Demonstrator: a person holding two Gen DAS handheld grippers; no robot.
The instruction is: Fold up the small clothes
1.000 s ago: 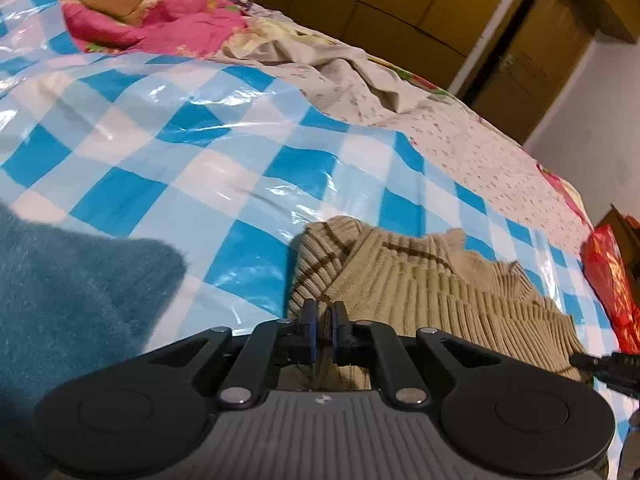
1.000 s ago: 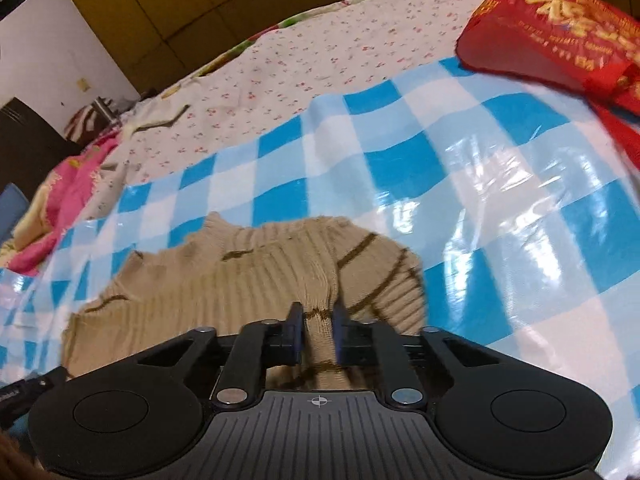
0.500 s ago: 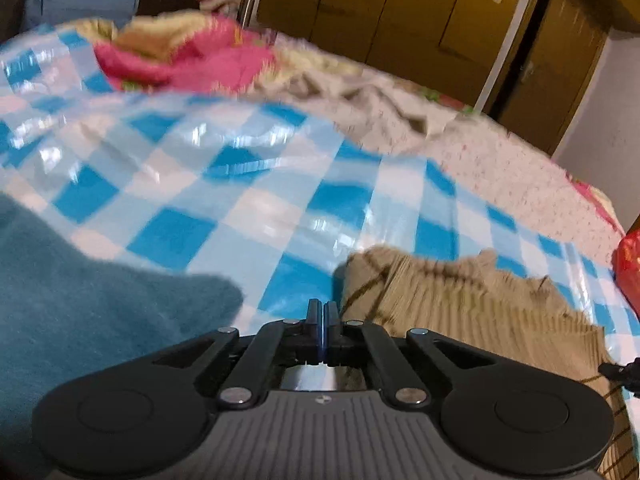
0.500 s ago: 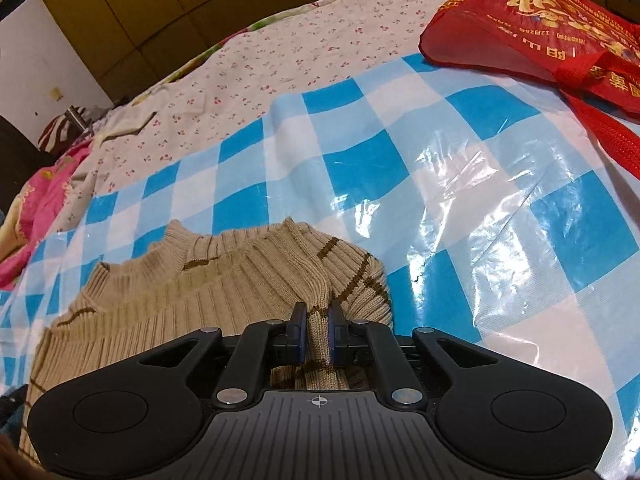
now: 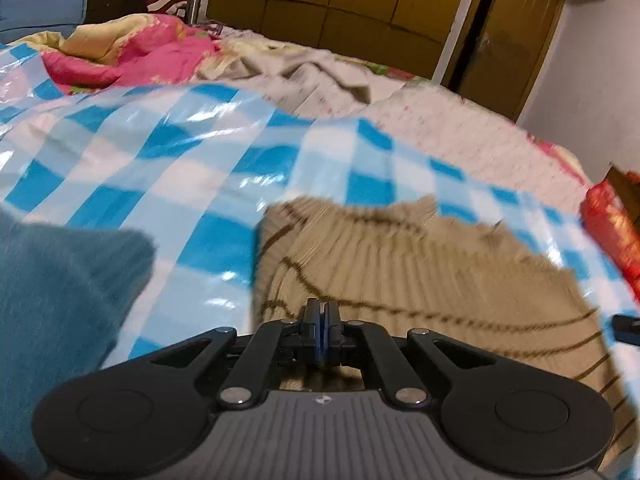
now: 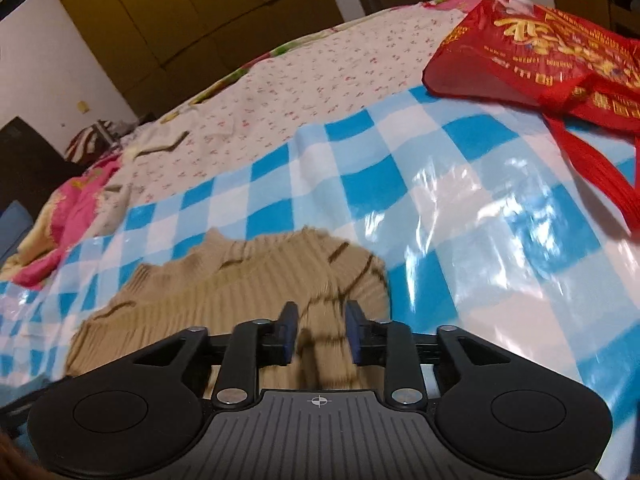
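The left gripper (image 5: 321, 308) sits nearest its camera with its jaws pressed together and nothing seen between them; the beige sweater (image 5: 420, 276) lies just beyond and under its tips, spreading to the right; a teal garment (image 5: 60, 292) lies to the left, apart from the sweater. The right gripper (image 6: 321, 330) has its jaws opening, and a raised fold of the sweater (image 6: 224, 292) stands between them, the pads not pressing on it; the rest of the sweater lies flat ahead and to the left on the blue checked plastic sheet (image 6: 460, 200). Farther off, a red bag (image 6: 540, 56) rests at the sheet's right edge; beyond the sheet lie a flowered bedsheet (image 6: 304, 92) and a pink quilt (image 5: 132, 56); brown wardrobes (image 5: 340, 4) stand at the back.
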